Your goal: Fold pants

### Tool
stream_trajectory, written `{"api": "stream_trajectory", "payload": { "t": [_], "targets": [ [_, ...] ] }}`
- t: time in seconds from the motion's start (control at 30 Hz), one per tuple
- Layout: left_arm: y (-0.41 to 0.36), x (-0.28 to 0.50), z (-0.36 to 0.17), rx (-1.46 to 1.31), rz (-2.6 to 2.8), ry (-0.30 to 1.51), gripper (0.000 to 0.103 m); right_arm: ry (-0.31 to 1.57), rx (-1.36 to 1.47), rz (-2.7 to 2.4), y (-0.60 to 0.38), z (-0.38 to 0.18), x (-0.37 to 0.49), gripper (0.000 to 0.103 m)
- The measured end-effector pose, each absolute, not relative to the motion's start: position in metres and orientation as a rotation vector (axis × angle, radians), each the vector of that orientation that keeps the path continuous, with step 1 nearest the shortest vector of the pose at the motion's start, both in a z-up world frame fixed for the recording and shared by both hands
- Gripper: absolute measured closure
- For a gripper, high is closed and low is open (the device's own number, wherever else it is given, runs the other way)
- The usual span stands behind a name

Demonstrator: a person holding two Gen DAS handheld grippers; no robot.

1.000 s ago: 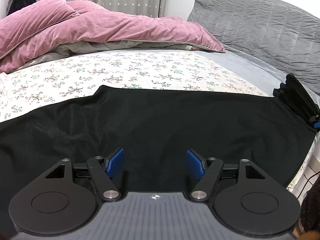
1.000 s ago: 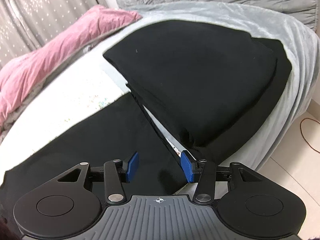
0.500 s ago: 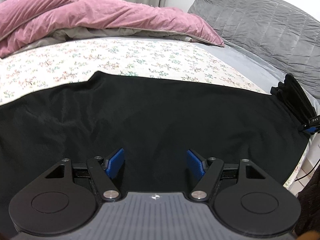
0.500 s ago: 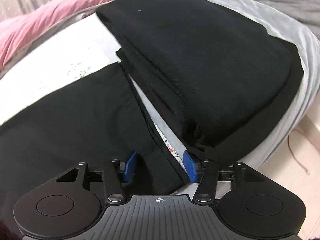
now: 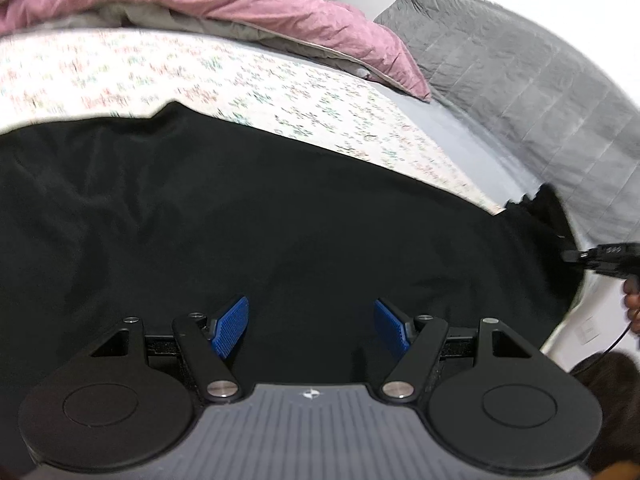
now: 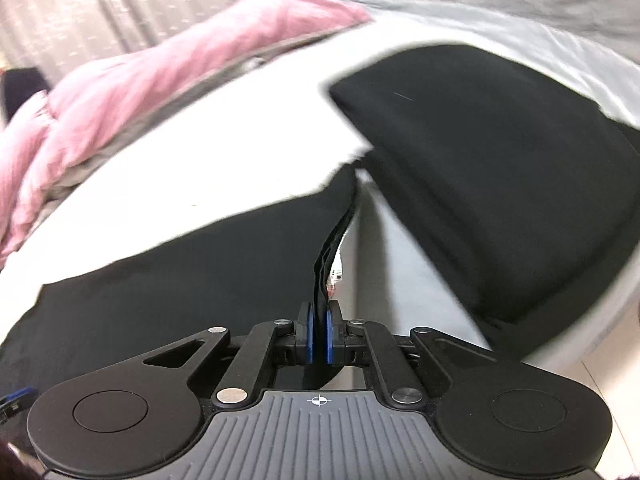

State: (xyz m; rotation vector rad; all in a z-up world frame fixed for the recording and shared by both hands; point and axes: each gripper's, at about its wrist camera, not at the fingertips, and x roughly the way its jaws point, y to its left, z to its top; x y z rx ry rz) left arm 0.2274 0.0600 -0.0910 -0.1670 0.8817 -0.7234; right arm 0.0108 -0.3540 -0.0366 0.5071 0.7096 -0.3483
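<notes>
On the bed (image 5: pixel 280 92) | pants (image 5: pixel 280 240) are laid flat, unfolded | hem edge is clamped by right gripper (image 6: pixel 319 342) | left gripper (image 5: pixel 311 330) is held wide, empty | folding is judged barely begun.

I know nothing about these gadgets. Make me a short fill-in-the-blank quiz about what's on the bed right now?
1. The right claw is ____ on the edge of the black pants.
2. The left claw hovers over the pants with its fingers ____.
3. The crumpled duvet is ____ in color.
4. Under the pants lies a ____-patterned sheet.

Missing words: shut; open; pink; flower
</notes>
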Motion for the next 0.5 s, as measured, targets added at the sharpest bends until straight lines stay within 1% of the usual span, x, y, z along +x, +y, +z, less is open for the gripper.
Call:
{"api": "stream_trajectory", "payload": {
  "t": [0.13, 0.23, 0.33, 0.5],
  "targets": [
    [0.057, 0.232, -0.093, -0.26, -0.757, 0.931, 0.027, 0.709, 0.423, -0.225, -0.305, -0.019, 0.038, 0.097],
    [0.053, 0.235, -0.094, -0.322, -0.787, 0.961, 0.028, 0.722, 0.37, -0.136, -0.268, -0.016, 0.06, 0.097],
    [0.05, 0.239, -0.097, -0.395, -0.812, 1.0, 0.029, 0.743, 0.338, -0.04, -0.229, -0.019, 0.08, 0.097],
    [0.046, 0.243, -0.101, -0.466, -0.825, 1.043, 0.032, 0.802, 0.261, 0.08, -0.174, -0.04, 0.103, 0.097]
  ]
}}
